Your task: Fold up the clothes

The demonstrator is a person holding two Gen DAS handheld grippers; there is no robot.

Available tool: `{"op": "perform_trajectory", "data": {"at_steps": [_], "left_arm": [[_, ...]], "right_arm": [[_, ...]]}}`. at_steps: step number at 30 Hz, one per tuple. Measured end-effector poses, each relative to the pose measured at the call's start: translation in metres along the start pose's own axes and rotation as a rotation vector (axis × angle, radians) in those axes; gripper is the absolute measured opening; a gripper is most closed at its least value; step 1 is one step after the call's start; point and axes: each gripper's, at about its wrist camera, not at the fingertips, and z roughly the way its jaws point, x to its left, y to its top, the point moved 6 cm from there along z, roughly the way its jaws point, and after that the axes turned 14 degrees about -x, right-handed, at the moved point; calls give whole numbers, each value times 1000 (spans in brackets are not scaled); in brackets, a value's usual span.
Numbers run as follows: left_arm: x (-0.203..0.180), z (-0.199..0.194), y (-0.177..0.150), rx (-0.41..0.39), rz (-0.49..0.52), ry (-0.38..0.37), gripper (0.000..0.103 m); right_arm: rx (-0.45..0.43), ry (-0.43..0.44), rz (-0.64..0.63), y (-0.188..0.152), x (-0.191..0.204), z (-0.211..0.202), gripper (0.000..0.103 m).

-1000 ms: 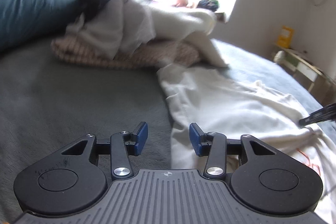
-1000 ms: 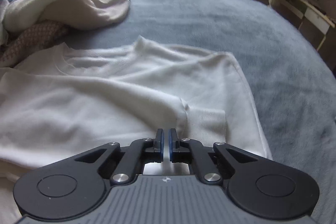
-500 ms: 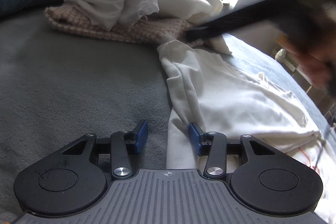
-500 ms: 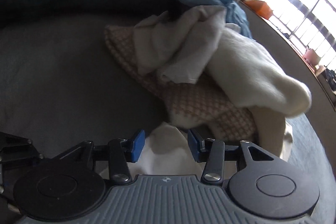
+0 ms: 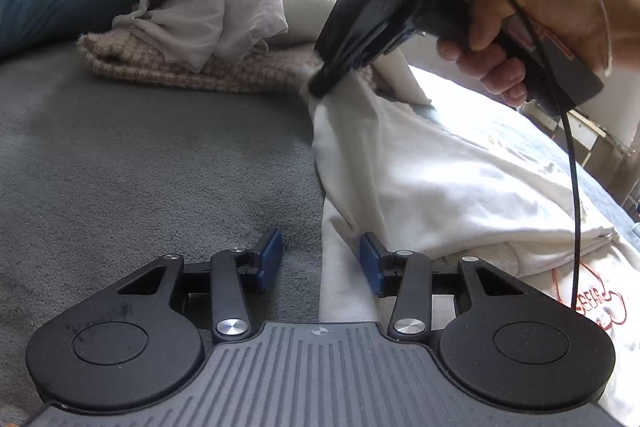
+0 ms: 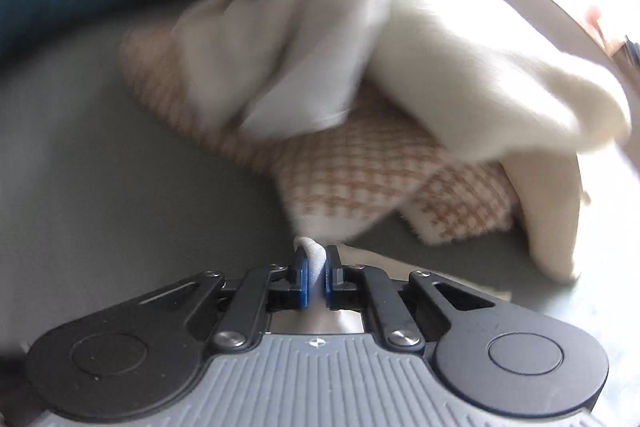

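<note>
**White shirt, one corner pinched up**

White shirt (image 5: 440, 179) lies spread on the grey bed, partly folded over itself, right of centre in the left wrist view. Red outline print on its near right part. Far left corner lifted off the bed, bunched into a peak; a small white fold (image 6: 314, 257) of it shows clamped in the right wrist view. Near left edge runs straight toward the camera.
</note>
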Motion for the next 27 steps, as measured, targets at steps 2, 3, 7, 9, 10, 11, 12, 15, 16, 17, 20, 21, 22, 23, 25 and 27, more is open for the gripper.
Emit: {"op": "perform_trajectory", "data": {"at_steps": [2, 3, 7, 9, 10, 11, 12, 15, 16, 17, 20, 21, 22, 23, 25, 27], "left_arm": [[0, 0, 0, -2, 1, 3, 43], [0, 0, -1, -3, 3, 4, 43], [-1, -1, -2, -8, 1, 5, 43], [-1, -2, -2, -10, -3, 3, 43], [0, -2, -2, -10, -6, 2, 43], [0, -2, -2, -11, -9, 1, 43], [0, -2, -1, -11, -12, 0, 43], [2, -2, -1, -12, -22, -4, 43], [2, -2, -1, -13, -25, -6, 43], [2, -2, -1, -13, -28, -7, 44], [4, -3, 0, -15, -37, -11, 44], [4, -2, 0, -14, -39, -12, 44], [4, -2, 0, -14, -42, -12, 44], [5, -3, 0, -14, -44, -12, 44], [7, -4, 1, -13, -54, -15, 44], [11, -6, 4, -10, -86, -23, 44]], "right_arm": [[-36, 26, 156, -2, -15, -2, 7], [-54, 40, 240, -5, -22, -1, 7], [-121, 95, 551, -17, -45, 0, 7], [-146, 135, 683, -23, -54, -2, 7], [-151, 150, 738, -25, -59, -2, 8], [-157, 163, 784, -27, -63, -3, 8], [-166, 162, 786, -26, -64, -5, 8], [-194, 158, 792, -23, -69, -11, 11], [-205, 155, 794, -22, -71, -14, 12], [-223, 145, 793, -20, -75, -17, 13], [-279, 115, 790, -15, -88, -28, 13], [-296, 111, 791, -14, -93, -33, 13], [-309, 102, 790, -14, -96, -37, 13], [-321, 96, 785, -13, -99, -41, 13], [-341, 86, 773, -12, -105, -52, 13], [-360, 93, 759, -13, -109, -66, 13]]}}
